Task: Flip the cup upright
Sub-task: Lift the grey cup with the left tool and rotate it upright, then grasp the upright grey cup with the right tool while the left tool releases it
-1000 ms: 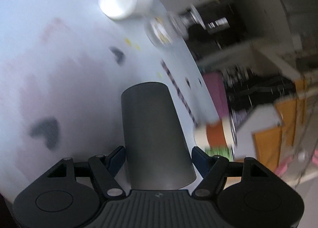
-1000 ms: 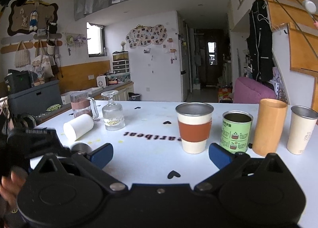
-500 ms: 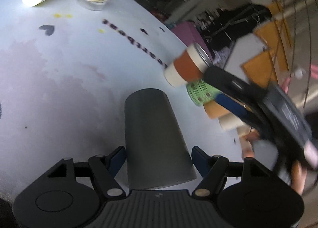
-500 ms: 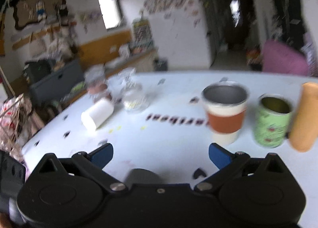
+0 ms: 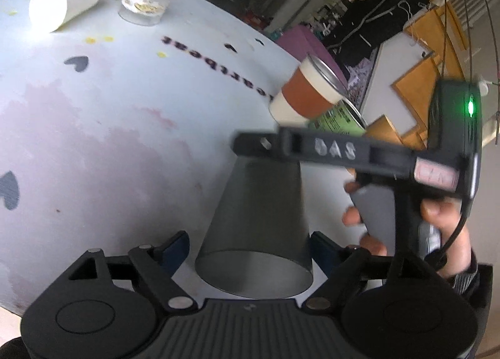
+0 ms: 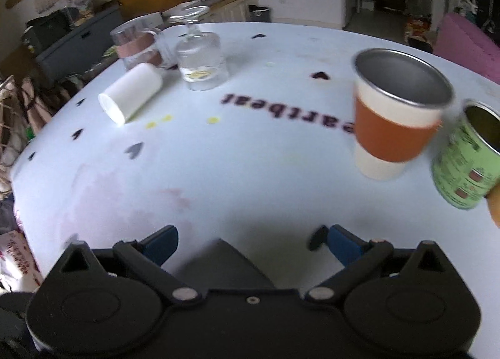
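A dark grey cup (image 5: pixel 259 221) sits between the fingers of my left gripper (image 5: pixel 250 245), its open mouth toward the camera and its closed end pointing away over the white table (image 5: pixel 109 115). The blue pads stand a little off the cup's sides, so the left gripper is open around it. My right gripper (image 6: pixel 250 241) is open and reaches over the cup's far end; it shows side-on in the left wrist view (image 5: pixel 350 152). The cup's grey end (image 6: pixel 225 260) shows low between the right fingers.
A white cup (image 6: pixel 131 93) lies on its side at the far left, beside an upturned glass (image 6: pixel 201 60) and a glass mug (image 6: pixel 137 44). An orange-banded cup (image 6: pixel 397 121) and a green can (image 6: pixel 468 159) stand at the right.
The right gripper has swung down and in over the grey cup's far end. The left gripper's pads now stand wider from the cup, and the cup sits tilted differently.
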{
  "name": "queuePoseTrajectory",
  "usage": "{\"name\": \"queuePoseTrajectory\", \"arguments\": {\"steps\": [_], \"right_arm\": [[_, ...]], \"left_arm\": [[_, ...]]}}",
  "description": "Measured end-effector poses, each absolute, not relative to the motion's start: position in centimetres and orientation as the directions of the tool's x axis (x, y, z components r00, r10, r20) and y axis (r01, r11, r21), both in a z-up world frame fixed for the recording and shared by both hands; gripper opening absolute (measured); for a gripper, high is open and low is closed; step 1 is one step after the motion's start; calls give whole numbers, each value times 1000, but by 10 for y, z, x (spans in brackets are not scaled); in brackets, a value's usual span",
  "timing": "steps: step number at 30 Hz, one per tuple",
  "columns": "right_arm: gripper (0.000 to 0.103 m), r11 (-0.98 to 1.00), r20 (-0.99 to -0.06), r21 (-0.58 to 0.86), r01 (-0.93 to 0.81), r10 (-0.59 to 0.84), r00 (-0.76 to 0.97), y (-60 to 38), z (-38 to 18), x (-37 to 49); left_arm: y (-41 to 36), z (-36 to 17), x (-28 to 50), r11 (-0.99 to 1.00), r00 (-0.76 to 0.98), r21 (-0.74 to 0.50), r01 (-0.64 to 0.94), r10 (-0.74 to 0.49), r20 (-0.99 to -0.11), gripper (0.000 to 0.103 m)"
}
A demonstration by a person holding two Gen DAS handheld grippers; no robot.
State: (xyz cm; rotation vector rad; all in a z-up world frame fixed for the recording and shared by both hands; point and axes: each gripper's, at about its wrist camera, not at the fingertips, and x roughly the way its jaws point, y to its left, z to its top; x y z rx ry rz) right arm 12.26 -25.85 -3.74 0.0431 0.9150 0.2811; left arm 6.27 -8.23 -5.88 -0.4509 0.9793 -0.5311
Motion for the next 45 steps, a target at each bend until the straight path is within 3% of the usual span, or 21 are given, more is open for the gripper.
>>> {"name": "queuePoseTrajectory", "arguments": {"steps": [14, 22, 27, 30, 35, 41, 45], "right_arm": [[103, 971, -711, 224, -88, 224, 667, -313, -49, 73], [103, 946, -683, 304, -112, 298, 667, -310, -59, 41], [103, 944, -669, 309, -119, 304, 678, -308, -56, 37], [103, 918, -639, 382, -112, 349, 685, -314, -45, 43], [103, 768, -620, 627, -131, 593, 514, -312, -46, 85], [103, 754, -681, 651, -88, 631, 371, -290, -58, 132], [87, 752, -701, 654, -84, 644, 306, -277, -68, 140]], "left_arm": [[-45, -57, 56, 820, 551, -551, 154, -534, -641, 88], [-35, -54, 62, 858, 646, -499, 123, -451, -616, 88], [-31, -56, 62, 858, 652, -502, 113, -445, -614, 88], [-27, -58, 61, 856, 661, -505, 111, -443, -606, 88], [-22, -60, 58, 860, 676, -501, 101, -429, -599, 88], [-20, -62, 57, 868, 673, -483, 111, -424, -606, 88], [-23, -63, 54, 880, 673, -454, 141, -422, -608, 88]]}}
